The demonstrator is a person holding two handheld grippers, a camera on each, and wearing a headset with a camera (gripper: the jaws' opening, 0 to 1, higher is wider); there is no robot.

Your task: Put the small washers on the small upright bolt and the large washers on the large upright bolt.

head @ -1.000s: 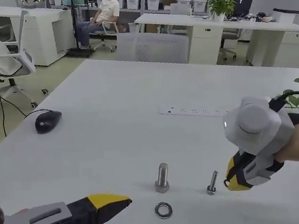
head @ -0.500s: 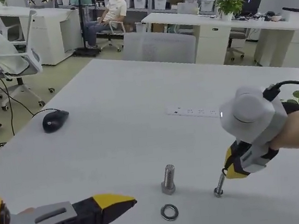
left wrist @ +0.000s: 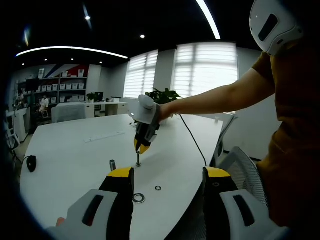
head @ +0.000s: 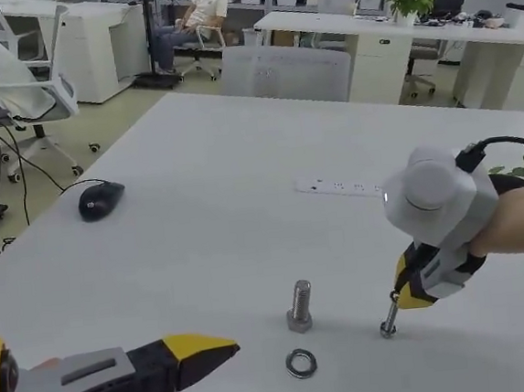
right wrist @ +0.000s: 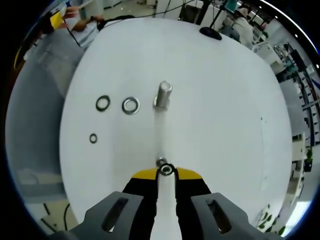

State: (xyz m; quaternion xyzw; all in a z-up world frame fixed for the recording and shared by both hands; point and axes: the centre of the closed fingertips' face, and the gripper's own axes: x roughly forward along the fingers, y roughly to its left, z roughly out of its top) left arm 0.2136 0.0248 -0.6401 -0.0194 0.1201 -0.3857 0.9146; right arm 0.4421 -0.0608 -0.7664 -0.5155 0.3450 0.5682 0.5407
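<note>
Right jaws clenched on small washer (right wrist: 166,170) above small bolt (head: 389,321), left jaws spread (by table (head: 245,207) edge)

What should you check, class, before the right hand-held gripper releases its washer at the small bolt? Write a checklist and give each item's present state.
1. Right hand-held gripper shut on the small washer: ok.
2. Small bolt standing on the table: ok.
3. Washer's hole lined up over the bolt's tip: cannot tell.
4. Left hand-held gripper open, apart from both bolts: ok.
5. Large bolt upright and bare: ok.
</note>
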